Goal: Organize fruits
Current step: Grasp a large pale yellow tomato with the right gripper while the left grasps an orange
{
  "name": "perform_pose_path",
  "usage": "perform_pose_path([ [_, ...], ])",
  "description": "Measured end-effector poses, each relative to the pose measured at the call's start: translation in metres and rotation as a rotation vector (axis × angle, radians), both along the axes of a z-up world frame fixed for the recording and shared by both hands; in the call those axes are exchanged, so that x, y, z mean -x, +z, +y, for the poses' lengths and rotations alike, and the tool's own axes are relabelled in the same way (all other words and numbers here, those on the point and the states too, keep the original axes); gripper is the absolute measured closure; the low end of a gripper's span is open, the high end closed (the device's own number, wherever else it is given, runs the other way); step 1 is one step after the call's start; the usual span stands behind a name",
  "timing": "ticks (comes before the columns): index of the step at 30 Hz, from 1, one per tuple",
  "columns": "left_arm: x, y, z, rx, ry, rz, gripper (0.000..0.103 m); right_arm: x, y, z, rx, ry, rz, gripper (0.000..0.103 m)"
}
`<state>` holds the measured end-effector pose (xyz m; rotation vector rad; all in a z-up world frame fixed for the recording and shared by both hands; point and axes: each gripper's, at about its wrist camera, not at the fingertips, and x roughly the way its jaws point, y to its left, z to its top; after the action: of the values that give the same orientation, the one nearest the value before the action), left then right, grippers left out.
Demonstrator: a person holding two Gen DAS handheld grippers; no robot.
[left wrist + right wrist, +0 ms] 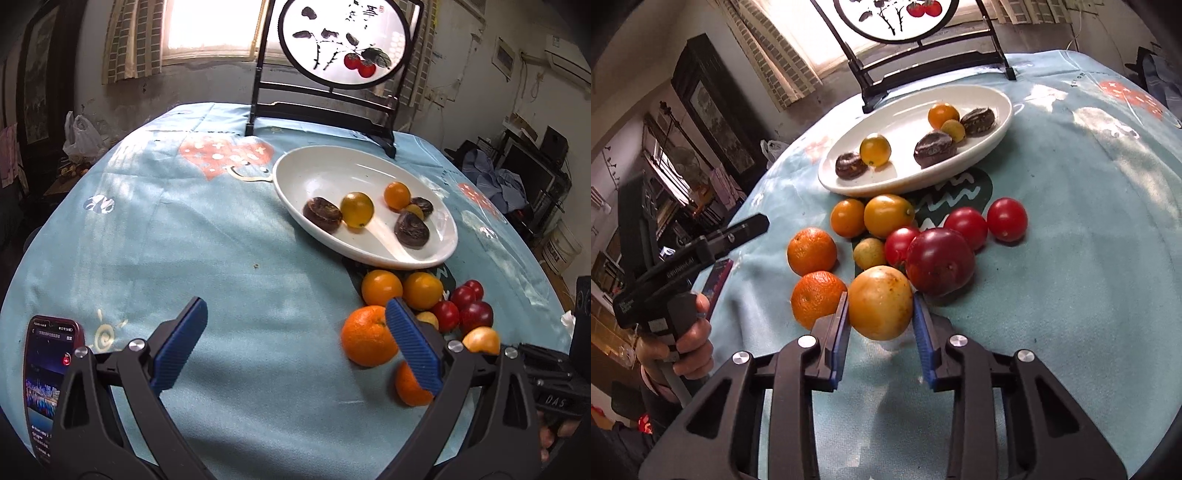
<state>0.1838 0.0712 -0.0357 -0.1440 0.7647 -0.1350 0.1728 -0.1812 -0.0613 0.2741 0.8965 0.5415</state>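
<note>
A white oval plate (332, 173) (908, 110) holds several small yellow-orange fruits and dark brown wrinkled ones. A pile of loose fruit lies in front of it: oranges (367, 336) (811, 251), yellow-orange tomatoes (888, 215), red tomatoes (1006, 218) and a dark red plum (940, 260). My right gripper (881, 308) is shut on a big yellow-orange round fruit (880, 302) at the pile's near edge. My left gripper (295, 321) is open and empty, low over the cloth, left of the pile, its right finger in front of the oranges.
A light blue printed cloth (184, 240) covers the table. A black stand with a round painted panel (343, 44) stands behind the plate. A phone (48, 376) lies at the near left edge. Cluttered shelves and furniture surround the table.
</note>
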Motion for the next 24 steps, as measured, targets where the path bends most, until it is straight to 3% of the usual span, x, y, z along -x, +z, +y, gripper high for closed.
perform_pose_path([
  [4, 0.024, 0.0, -0.016, 0.069, -0.142, -0.007, 0.004, 0.006, 0.007, -0.007, -0.036, -0.027, -0.045, 0.07],
  [9, 0.05, -0.009, -0.058, -0.041, -0.291, -0.008, 0.01, 0.007, 0.011, -0.01, -0.048, -0.04, -0.057, 0.07],
  [11, 0.05, -0.012, -0.07, -0.069, -0.32, 0.011, 0.023, 0.008, 0.012, -0.012, -0.054, -0.044, -0.064, 0.07],
  [17, 0.037, -0.023, -0.084, -0.07, -0.354, 0.088, 0.043, 0.009, 0.013, -0.014, -0.058, -0.052, -0.074, 0.07],
  [24, 0.021, -0.03, -0.093, -0.083, -0.338, 0.129, 0.047, 0.011, 0.015, -0.015, -0.06, -0.048, -0.082, 0.07],
])
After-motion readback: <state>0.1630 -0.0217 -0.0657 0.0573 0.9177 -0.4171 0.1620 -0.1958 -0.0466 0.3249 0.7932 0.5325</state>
